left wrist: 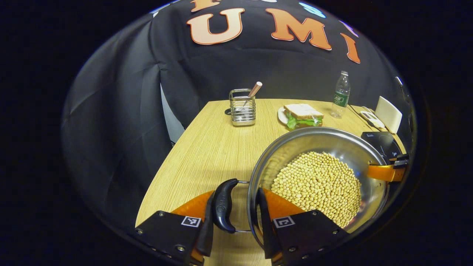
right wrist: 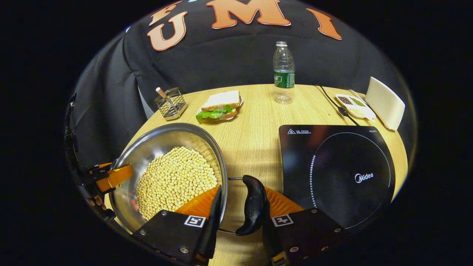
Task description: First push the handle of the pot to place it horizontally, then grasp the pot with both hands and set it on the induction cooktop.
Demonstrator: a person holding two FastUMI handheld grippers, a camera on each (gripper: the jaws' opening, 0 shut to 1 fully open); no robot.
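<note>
Pot (left wrist: 317, 173) of pale round beans (left wrist: 317, 188) sat near the front edge of the wooden table (left wrist: 207, 147), toward its left side, with the induction cooktop (right wrist: 336, 173) just beside it to the right and apart from it.

Left gripper (left wrist: 236, 216): my two fingers straddled the pot's left side. One finger (left wrist: 205, 221) lay outside the black side handle (left wrist: 223, 205), the other (left wrist: 264, 218) reached inside the rim against the wall. Handle and rim were both between them; I judged them closed on that side of the pot, though contact on the outer finger could not be fully confirmed.

Right gripper (right wrist: 240, 216): same arrangement on the opposite side. One finger (right wrist: 214, 218) was inside the rim, the other (right wrist: 268, 218) outside the right black handle (right wrist: 253, 207), the handle sitting between them.

In the right gripper view my left gripper appeared at the pot's far rim, with fingertips of my hand (right wrist: 97, 201) below it.

Along the back edge of the table: a wire utensil holder (left wrist: 242, 107) toward the left corner, a sandwich on a plate (right wrist: 220, 105) near the middle, a water bottle (right wrist: 283, 74) to its right. A small divided dish (right wrist: 354, 105) and a white stand (right wrist: 384, 103) occupied the back right corner, a black cord (right wrist: 330, 101) running past them.
</note>
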